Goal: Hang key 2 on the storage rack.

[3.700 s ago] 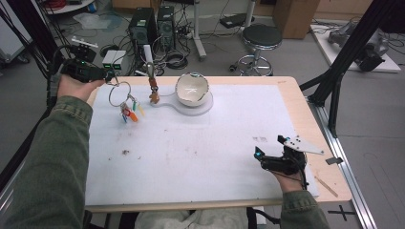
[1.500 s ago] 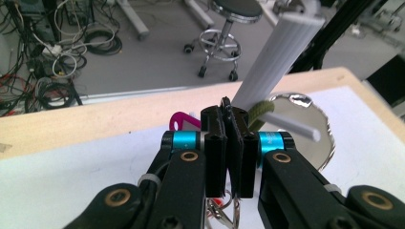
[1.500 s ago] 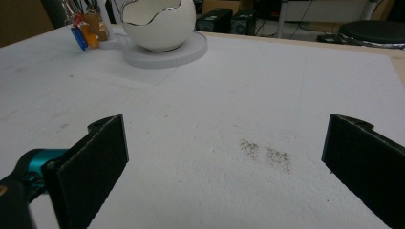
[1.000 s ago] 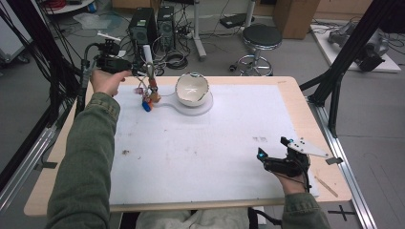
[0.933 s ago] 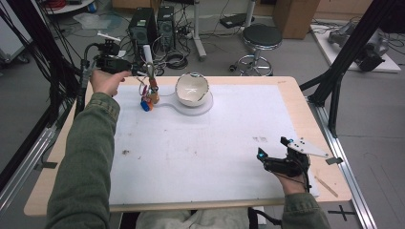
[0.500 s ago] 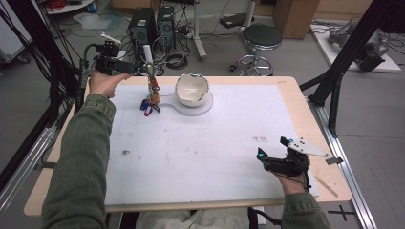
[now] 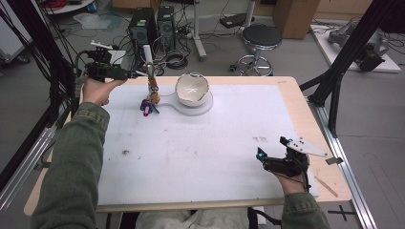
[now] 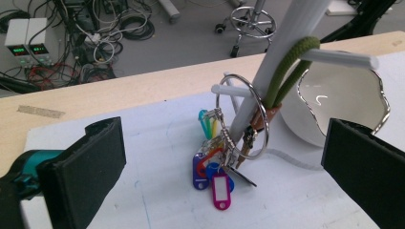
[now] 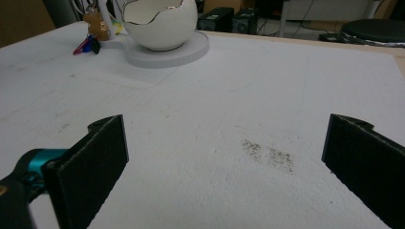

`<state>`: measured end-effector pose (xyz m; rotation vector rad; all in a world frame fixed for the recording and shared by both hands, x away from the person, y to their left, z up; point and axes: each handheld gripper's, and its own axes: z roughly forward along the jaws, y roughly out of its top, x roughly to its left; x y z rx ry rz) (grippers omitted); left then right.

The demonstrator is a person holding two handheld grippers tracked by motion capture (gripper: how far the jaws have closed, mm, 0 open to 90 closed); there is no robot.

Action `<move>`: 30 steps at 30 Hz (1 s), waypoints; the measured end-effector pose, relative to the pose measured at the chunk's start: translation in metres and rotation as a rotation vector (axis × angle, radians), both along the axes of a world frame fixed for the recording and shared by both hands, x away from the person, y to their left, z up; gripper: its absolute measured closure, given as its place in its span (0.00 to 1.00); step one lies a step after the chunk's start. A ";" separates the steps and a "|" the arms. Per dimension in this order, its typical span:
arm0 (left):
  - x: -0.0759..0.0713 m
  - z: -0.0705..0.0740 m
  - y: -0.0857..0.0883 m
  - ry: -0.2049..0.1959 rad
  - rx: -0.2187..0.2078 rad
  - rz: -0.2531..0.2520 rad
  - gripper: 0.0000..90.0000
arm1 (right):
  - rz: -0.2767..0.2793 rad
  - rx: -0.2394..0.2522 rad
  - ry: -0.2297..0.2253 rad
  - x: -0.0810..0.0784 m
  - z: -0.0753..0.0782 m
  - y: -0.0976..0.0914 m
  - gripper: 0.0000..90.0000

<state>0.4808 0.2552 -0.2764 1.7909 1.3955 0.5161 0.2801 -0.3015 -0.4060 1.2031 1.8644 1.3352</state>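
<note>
Key bunch on the stand, both tools apart

The left tool (image 7: 136, 74), jaws just opened with nothing between them, hovers beside the key ring (image 8: 241, 121), which hangs on the white stand (image 8: 282, 45) by the bowl (image 7: 192, 89). The right tool (image 7: 261, 157) rests wide apart on the counter (image 7: 200, 157).

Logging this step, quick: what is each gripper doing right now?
Left gripper: jaws have just been opening, now open, holding nothing; the key ring hangs on the white stand.
Right gripper: open, holding nothing.
</note>
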 end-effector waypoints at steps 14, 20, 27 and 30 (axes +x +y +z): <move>-0.016 -0.013 0.011 0.012 -0.026 0.001 0.02 | 0.004 -0.004 -0.001 0.001 0.000 0.001 0.01; -0.027 -0.020 0.013 0.003 -0.042 0.006 0.02 | 0.002 -0.004 0.005 0.001 0.000 0.001 0.01; -0.038 -0.025 0.015 0.006 -0.040 -0.002 0.02 | 0.004 -0.008 0.000 0.001 0.000 0.001 0.01; -0.043 -0.027 0.016 -0.002 -0.034 0.001 0.02 | 0.004 -0.008 0.000 0.001 0.000 0.001 0.01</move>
